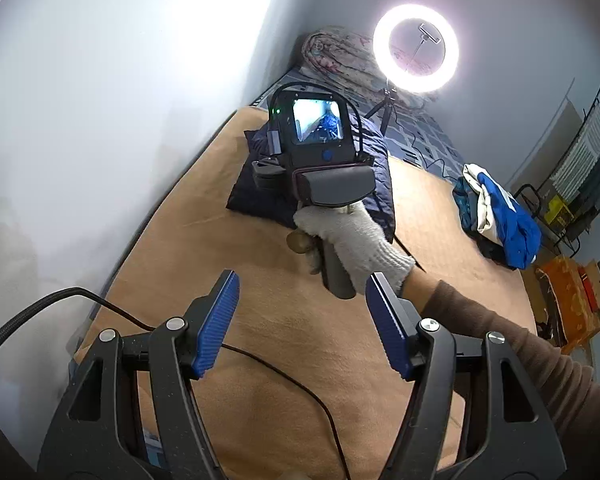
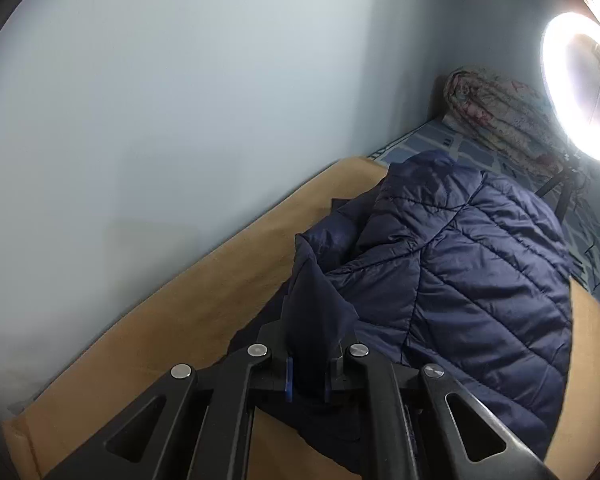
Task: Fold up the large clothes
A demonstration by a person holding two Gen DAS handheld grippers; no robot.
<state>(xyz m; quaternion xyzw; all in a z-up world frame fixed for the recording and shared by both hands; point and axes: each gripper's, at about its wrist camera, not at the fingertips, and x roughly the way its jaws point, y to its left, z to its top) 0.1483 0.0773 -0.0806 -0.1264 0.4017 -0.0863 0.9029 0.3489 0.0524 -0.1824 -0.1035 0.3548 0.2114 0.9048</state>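
A navy quilted puffer jacket (image 2: pixel 460 280) lies partly folded on a tan blanket (image 2: pixel 180 320) on the bed. My right gripper (image 2: pixel 308 376) is shut on a fold of the jacket's edge, and the fabric rises between its fingers. In the left wrist view the jacket (image 1: pixel 376 152) lies behind the right gripper's body (image 1: pixel 320 148), held by a gloved hand (image 1: pixel 352 240). My left gripper (image 1: pixel 302 324) is open and empty above the tan blanket (image 1: pixel 260 280), well short of the jacket.
A lit ring light (image 1: pixel 416 48) on a tripod stands at the bed's far end beside a rolled floral quilt (image 1: pixel 340 56). A blue and white clothes pile (image 1: pixel 496 216) lies at the right bed edge. A black cable (image 1: pixel 280 372) crosses the blanket. The wall (image 1: pixel 120 100) runs along the left.
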